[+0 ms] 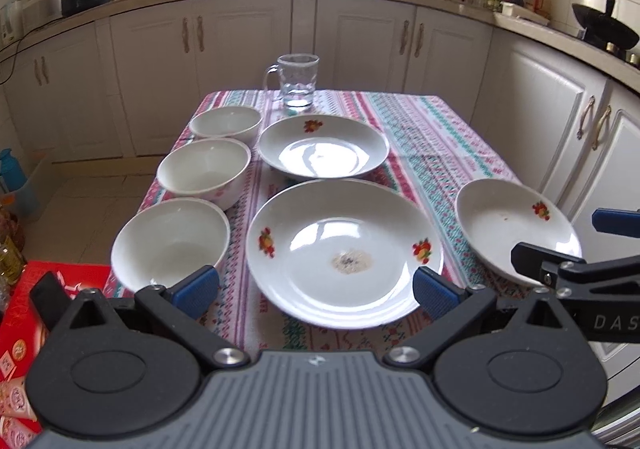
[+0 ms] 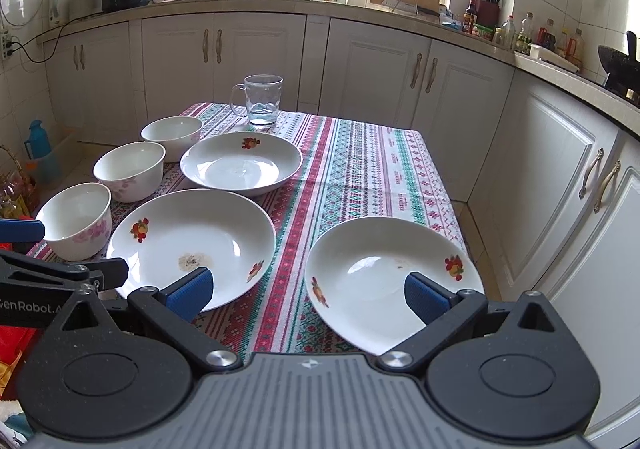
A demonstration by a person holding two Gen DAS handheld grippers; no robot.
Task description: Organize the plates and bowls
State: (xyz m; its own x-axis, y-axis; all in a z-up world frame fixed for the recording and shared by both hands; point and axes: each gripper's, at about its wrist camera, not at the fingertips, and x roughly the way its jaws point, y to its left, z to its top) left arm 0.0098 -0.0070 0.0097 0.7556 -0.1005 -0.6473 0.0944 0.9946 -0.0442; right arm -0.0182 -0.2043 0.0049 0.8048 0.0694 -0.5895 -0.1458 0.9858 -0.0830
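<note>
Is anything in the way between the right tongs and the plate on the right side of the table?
Nothing visible. The right tongs are open, and the right-hand plate lies just ahead, its near rim already reaching toward the blue fingertips. The middle plate sits off to the left, apart on the tablecloth.

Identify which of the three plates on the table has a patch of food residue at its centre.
The near middle plate, beside the closest bowl: a greyish-brown smear marks its centre. The far plate looks clean; the right-hand plate shows only faint specks.

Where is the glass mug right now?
The glass mug stands at the table's far edge, in the upper centre of both views, just behind the farthest plate and right of the farthest bowl.
</note>
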